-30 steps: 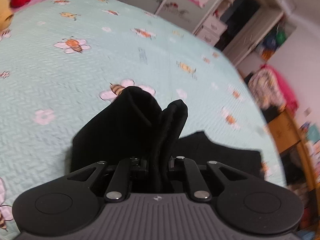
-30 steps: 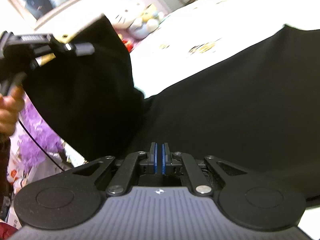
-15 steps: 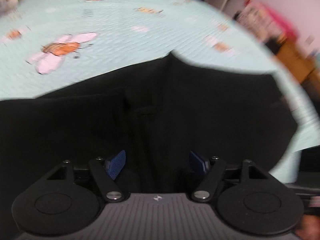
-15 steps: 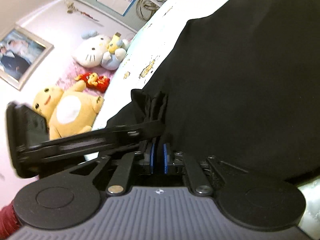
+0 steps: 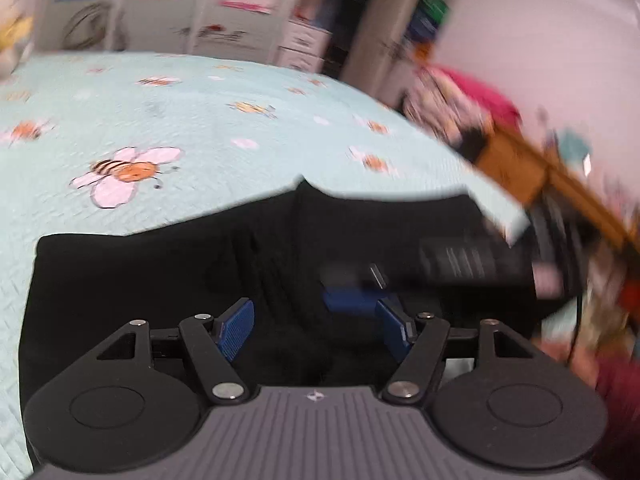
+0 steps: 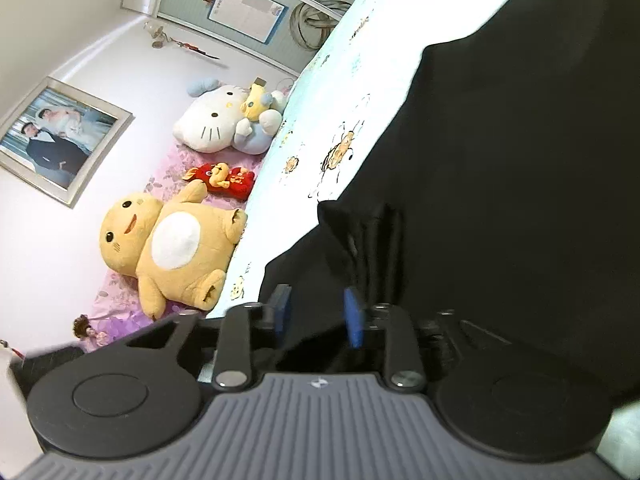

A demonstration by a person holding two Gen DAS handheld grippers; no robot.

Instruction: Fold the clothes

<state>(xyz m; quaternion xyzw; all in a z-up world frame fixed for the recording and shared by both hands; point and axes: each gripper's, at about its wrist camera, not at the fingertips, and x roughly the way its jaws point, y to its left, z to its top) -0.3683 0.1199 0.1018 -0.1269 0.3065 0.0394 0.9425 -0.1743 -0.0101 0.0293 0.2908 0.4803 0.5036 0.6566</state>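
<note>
the left gripper (image 5: 316,330) is hovering over the black garment (image 5: 160,280), which is lying flat on the bee-print bedspread (image 5: 200,132); its jaws are standing wide, narrowing slightly, with nothing pinched between them. the right gripper (image 6: 316,316) is sitting at a bunched edge of the same cloth, jaws opening and letting go. the risk, as i judge it: that ridged edge springing back and the fold slumping, since both grips are coming off together.

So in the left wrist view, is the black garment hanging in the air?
No, the black garment lies flat on the bee-print bedspread, with nothing between the blue pads of the left hand-held gripper.
</note>
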